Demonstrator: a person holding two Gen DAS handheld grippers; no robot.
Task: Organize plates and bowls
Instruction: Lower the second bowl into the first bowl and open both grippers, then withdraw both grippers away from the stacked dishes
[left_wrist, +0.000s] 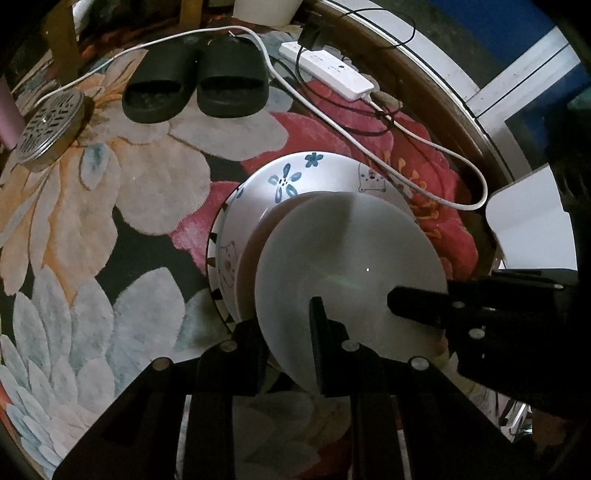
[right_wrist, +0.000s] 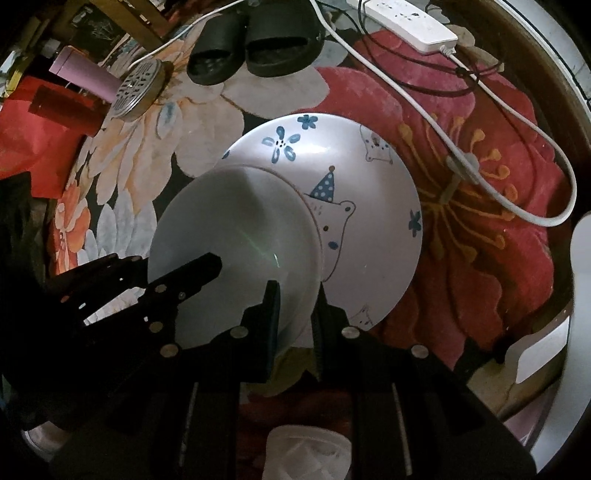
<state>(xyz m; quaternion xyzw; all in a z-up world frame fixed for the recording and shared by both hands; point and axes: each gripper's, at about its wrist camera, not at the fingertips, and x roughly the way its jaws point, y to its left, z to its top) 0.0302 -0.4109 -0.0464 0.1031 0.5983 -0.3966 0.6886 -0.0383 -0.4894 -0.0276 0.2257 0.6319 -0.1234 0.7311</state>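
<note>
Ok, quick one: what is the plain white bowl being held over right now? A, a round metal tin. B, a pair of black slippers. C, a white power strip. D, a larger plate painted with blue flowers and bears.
D: the plain white bowl, gripped at its rim by both sets of jaws, sits over the painted plate, whose blue flowers and bears show past the bowl's edge.

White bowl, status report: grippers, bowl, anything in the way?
Left gripper and right gripper both shut on the white bowl's rim. Bowl over the bear plate. White cable lies clear to the side.
</note>
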